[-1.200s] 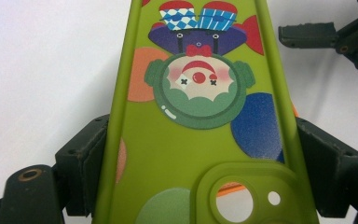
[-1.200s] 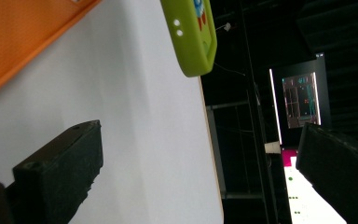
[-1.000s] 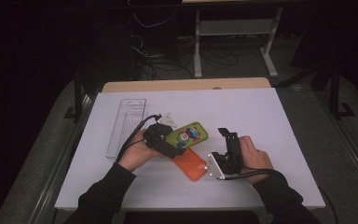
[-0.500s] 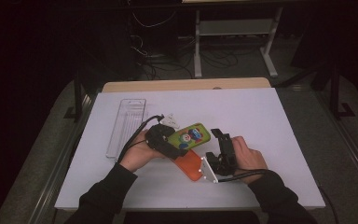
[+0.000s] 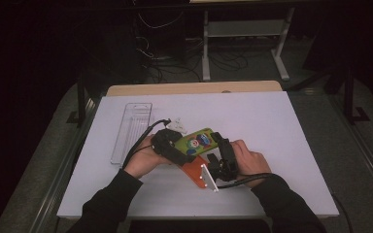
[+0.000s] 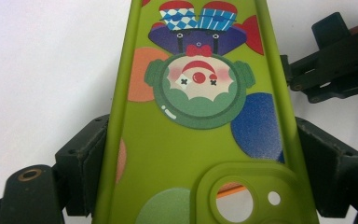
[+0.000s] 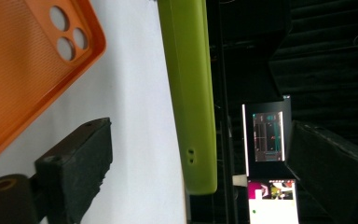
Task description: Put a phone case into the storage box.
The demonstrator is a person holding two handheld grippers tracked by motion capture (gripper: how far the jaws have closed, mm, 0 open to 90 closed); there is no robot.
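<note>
Green phone case (image 6: 186, 154) pinched in left tool (image 5: 171, 148) above orange case (image 5: 194, 170) at surface (image 5: 291, 126) centre, steadied for spread, closing right tool (image 5: 222, 154) at 3 o'clock.

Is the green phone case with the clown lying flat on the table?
No, the green phone case is clamped by its edges between the left gripper's fingers, lifted above the orange phone case.

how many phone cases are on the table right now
2. The green case is clamped across its width in the left hand-held gripper, mid-table. The orange case lies flat just beneath it, toward the person. More could be hidden under the hands.
</note>
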